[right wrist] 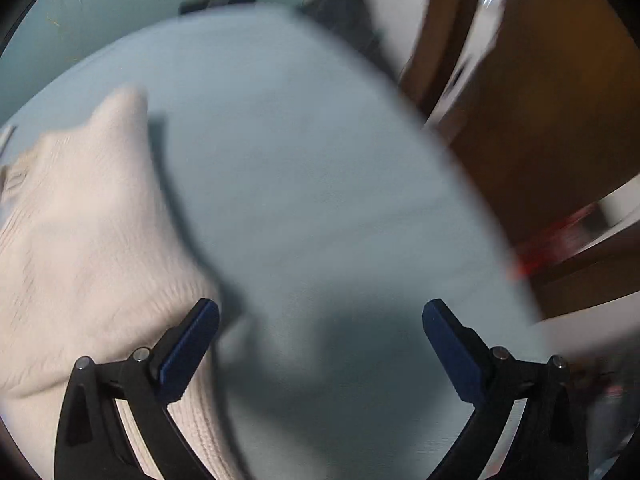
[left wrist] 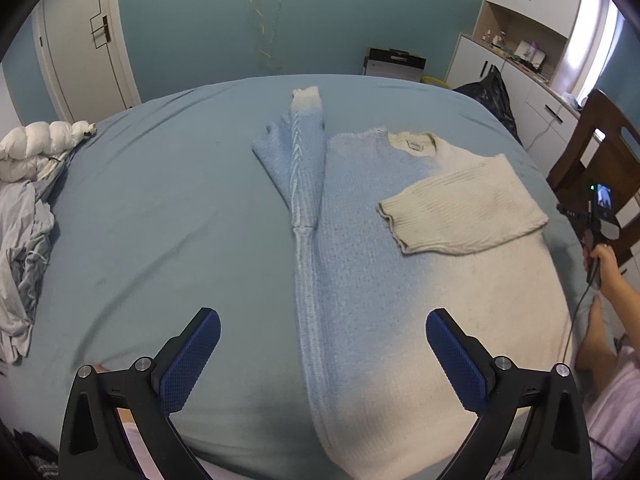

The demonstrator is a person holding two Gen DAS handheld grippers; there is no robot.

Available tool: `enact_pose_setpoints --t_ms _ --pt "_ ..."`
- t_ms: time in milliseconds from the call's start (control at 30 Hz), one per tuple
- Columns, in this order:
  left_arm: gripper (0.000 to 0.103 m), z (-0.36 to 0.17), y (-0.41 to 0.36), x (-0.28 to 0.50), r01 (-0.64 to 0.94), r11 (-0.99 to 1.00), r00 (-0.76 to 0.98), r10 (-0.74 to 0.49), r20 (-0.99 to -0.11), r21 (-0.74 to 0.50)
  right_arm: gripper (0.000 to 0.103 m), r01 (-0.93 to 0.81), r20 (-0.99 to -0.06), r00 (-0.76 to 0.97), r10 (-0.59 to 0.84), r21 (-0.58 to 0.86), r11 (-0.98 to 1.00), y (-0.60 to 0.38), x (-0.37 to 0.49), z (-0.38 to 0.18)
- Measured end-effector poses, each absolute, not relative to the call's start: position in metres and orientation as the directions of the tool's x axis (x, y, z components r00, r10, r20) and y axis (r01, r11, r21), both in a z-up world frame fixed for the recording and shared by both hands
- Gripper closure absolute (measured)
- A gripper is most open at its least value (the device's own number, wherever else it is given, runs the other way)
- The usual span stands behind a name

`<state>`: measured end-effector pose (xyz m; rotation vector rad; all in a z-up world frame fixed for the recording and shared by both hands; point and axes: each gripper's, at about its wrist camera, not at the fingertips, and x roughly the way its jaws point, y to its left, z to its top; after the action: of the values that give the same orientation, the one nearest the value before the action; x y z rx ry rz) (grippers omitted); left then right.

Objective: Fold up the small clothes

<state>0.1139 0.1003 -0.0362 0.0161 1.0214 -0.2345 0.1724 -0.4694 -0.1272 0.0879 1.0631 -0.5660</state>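
Observation:
A knit sweater [left wrist: 368, 264], pale blue fading to cream, lies flat on the blue bed [left wrist: 160, 208]. Its cream right sleeve [left wrist: 460, 208] is folded across the chest. Its blue left sleeve [left wrist: 298, 152] lies folded along the left side. My left gripper [left wrist: 323, 344] is open and empty, above the sweater's lower hem. My right gripper [right wrist: 320, 340] is open and empty over bare sheet [right wrist: 320, 184], just right of the sweater's cream edge [right wrist: 80, 240]. That view is blurred. The right gripper's handle [left wrist: 600, 216] shows in the left wrist view at the bed's right edge.
A white puffy jacket [left wrist: 36, 148] and grey crumpled clothes [left wrist: 24, 264] lie at the bed's left edge. A wooden chair [left wrist: 596, 160] stands right of the bed, also in the right wrist view [right wrist: 540, 120]. White cabinets [left wrist: 516, 64] and a black bag [left wrist: 492, 92] are behind.

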Motion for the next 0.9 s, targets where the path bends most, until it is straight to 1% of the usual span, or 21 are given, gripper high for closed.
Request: enact_pose_setpoints --t_ms 33,67,100,133,167,200,300,367,433,500,533,567,600,633,667,700,767,800,900 --pt "0.000 -0.037 0.100 0.114 0.202 0.975 0.500 -0.186 -0.846 -0.095 0.003 0.467 -0.806 0.421 -0.416 -0.200 0.861 -0.455 0.169 -0.111" --pt "0.000 -0.037 0.099 0.115 0.201 0.975 0.501 -0.183 -0.846 -0.092 0.003 0.427 -0.771 0.497 -0.398 -0.182 0.886 -0.432 0.168 -0.092" --pt "0.000 -0.037 0.099 0.115 0.201 0.975 0.500 -0.182 -0.847 -0.091 0.003 0.342 -0.767 0.550 -0.330 -0.153 0.927 -0.400 0.174 -0.080" --pt "0.000 -0.038 0.099 0.115 0.201 0.975 0.498 -0.181 -0.848 -0.091 0.003 0.234 -0.794 0.555 -0.248 -0.137 0.962 -0.363 0.185 -0.075" --pt "0.000 -0.038 0.099 0.115 0.202 0.975 0.495 -0.185 -0.849 -0.094 0.003 0.169 -0.812 0.546 -0.206 -0.135 0.976 -0.339 0.191 -0.076" --pt "0.000 -0.038 0.099 0.114 0.205 0.974 0.494 -0.188 -0.849 -0.096 0.003 0.060 -0.828 0.540 -0.151 -0.141 0.988 -0.295 0.199 -0.078" --pt "0.000 -0.036 0.100 0.113 0.209 0.974 0.502 -0.186 -0.845 -0.090 0.003 -0.206 -0.838 0.544 -0.032 -0.170 0.964 -0.185 0.197 -0.094" --pt "0.000 -0.036 0.102 0.113 0.206 0.973 0.499 -0.193 -0.845 -0.100 0.003 -0.356 -0.849 0.529 0.019 -0.202 0.913 -0.119 0.195 -0.114" --pt "0.000 -0.037 0.104 0.114 0.204 0.972 0.492 -0.203 -0.847 -0.114 0.003 -0.439 -0.860 0.509 0.033 -0.227 0.869 -0.069 0.196 -0.133" --pt "0.000 -0.039 0.105 0.115 0.202 0.972 0.485 -0.206 -0.850 -0.120 0.004 -0.476 -0.870 0.491 0.036 -0.233 0.848 -0.049 0.196 -0.152" --pt "0.000 -0.040 0.105 0.115 0.200 0.972 0.484 -0.205 -0.851 -0.120 0.004 -0.475 -0.875 0.483 0.029 -0.234 0.848 -0.055 0.195 -0.160" --pt "0.000 -0.041 0.106 0.116 0.198 0.973 0.482 -0.202 -0.853 -0.119 0.013 -0.472 -0.886 0.463 0.035 -0.213 0.856 -0.065 0.192 -0.174" --pt "0.000 -0.042 0.106 0.116 0.195 0.974 0.481 -0.199 -0.854 -0.117 0.020 -0.470 -0.896 0.439 0.072 -0.160 0.868 -0.087 0.192 -0.191" --pt "0.000 -0.042 0.107 0.115 0.194 0.974 0.482 -0.195 -0.854 -0.114 0.024 -0.450 -0.895 0.427 0.126 -0.089 0.889 -0.100 0.197 -0.191" --pt "0.000 -0.042 0.107 0.115 0.194 0.975 0.483 -0.193 -0.854 -0.110 0.062 -0.412 -0.885 0.438 0.156 -0.043 0.910 -0.111 0.203 -0.187" --pt "0.000 -0.042 0.107 0.114 0.195 0.975 0.484 -0.193 -0.854 -0.110 0.095 -0.334 -0.880 0.449 0.155 -0.004 0.943 -0.123 0.210 -0.178" --pt "0.000 -0.042 0.107 0.115 0.192 0.975 0.483 -0.192 -0.855 -0.110 0.095 -0.187 -0.861 0.434 0.267 0.203 0.961 -0.151 0.219 -0.157" --pt "0.000 -0.042 0.106 0.116 0.191 0.975 0.482 -0.191 -0.855 -0.110 0.095 -0.150 -0.838 0.452 0.306 0.267 0.952 -0.159 0.219 -0.148" --pt "0.000 -0.042 0.104 0.115 0.178 0.979 0.483 -0.177 -0.858 -0.101 0.095 -0.161 -0.780 0.519 0.350 0.313 0.936 -0.149 0.209 -0.111"
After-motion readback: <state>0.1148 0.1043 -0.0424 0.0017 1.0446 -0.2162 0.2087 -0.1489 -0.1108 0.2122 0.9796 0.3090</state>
